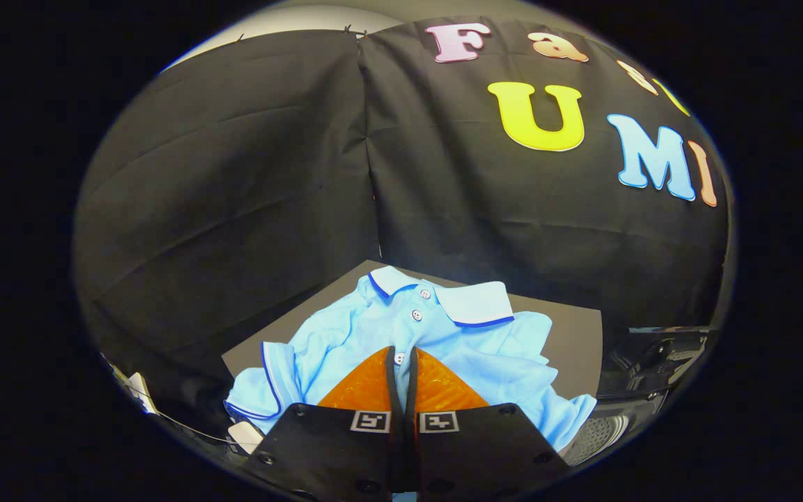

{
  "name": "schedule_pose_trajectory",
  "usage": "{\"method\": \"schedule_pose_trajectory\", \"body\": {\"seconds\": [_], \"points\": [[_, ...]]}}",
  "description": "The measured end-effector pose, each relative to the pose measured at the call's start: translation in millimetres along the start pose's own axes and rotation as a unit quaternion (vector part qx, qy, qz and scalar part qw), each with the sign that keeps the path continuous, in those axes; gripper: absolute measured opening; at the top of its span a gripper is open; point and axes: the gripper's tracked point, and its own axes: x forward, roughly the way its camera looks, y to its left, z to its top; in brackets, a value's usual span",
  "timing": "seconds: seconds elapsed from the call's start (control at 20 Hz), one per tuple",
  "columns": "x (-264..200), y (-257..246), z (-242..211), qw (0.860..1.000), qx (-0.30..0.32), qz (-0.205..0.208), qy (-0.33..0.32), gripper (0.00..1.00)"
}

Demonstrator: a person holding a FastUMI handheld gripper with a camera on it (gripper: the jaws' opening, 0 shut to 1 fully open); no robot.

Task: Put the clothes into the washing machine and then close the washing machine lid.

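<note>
Light-blue polo shirt [471, 348] crumpled on dark board [576, 341], gripper [403, 355] fingers clenched on its cloth, washing machine opening [652, 362] just beside

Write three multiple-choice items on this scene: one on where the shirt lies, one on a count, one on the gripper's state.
1. Where does the light blue polo shirt lie?
A. On the dark board, under and ahead of the gripper
B. Hung on the black cloth wall
C. Folded on a chair

2. How many buttons show below the collar?
A. None
B. Three
C. Six

3. How do the gripper's fingers stand?
A. Spread wide
B. Nearly together, fabric in the narrow gap
C. Around a bottle

Answers: 1 A, the shirt is spread over the board. 2 B, three white buttons run down the placket. 3 B, only a slim slit separates them.
</note>
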Motion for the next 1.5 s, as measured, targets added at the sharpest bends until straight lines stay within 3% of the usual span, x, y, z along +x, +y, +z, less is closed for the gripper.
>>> {"method": "schedule_pose_trajectory", "body": {"seconds": [0.7,1.5], "points": [[-57.4,-51.0,26.8,0.997,0.019,-0.028,-0.065,0.01],[-105.2,-132.6,27.4,0.992,0.028,-0.094,-0.078,0.01]]}}
